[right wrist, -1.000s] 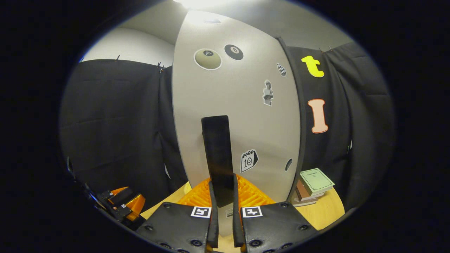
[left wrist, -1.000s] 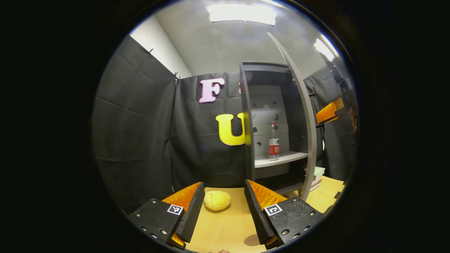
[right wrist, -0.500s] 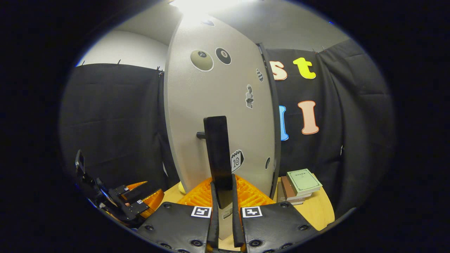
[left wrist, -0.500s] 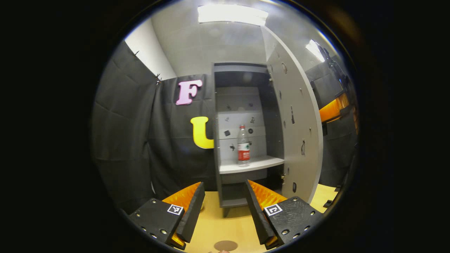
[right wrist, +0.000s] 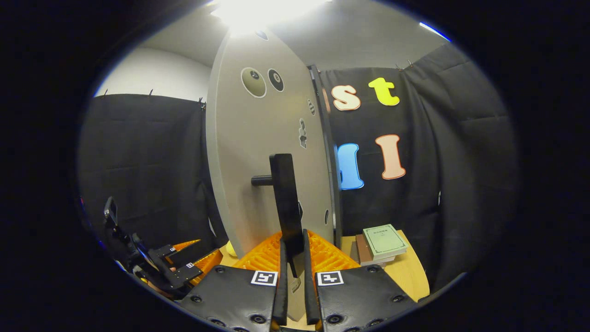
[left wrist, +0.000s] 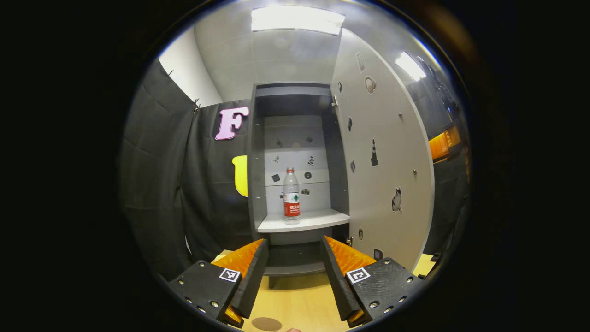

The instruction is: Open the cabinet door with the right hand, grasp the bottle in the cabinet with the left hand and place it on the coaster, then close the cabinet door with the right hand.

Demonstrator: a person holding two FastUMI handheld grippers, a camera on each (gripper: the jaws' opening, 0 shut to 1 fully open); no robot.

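- The cabinet [left wrist: 295,161] is taken as the landmark: a tall grey unit standing on the wooden worktop [left wrist: 299,304], its interior fully exposed in the left gripper view.
- The cabinet door [left wrist: 387,152] is seen swung wide to the right of the cabinet opening, its sticker-dotted inner face turned toward the left gripper view.
- The door's black bar handle [right wrist: 286,203] is pinched between the jaws of the right gripper [right wrist: 292,276], which are pressed onto its lower end; the opening step is judged to be essentially complete.
- The left gripper [left wrist: 291,272] is held in front of the cabinet, well apart from it and below shelf height, with its jaws spread wide and nothing between them.
- A stack of books [right wrist: 380,242] lies on the worktop to the right of the cabinet, beyond the door's hinge edge.
- The plastic water bottle [left wrist: 291,196] stands upright on the cabinet's white shelf [left wrist: 304,222], toward the left of the shelf and clear of the walls.
- The round brown coaster [left wrist: 267,324] is seen on the worktop in front of the cabinet, just below the left gripper.
- Next, an advance of the left gripper into the cabinet is called for, raised to shelf height and with the jaws kept spread until the bottle's body is between them, while the door is held open.
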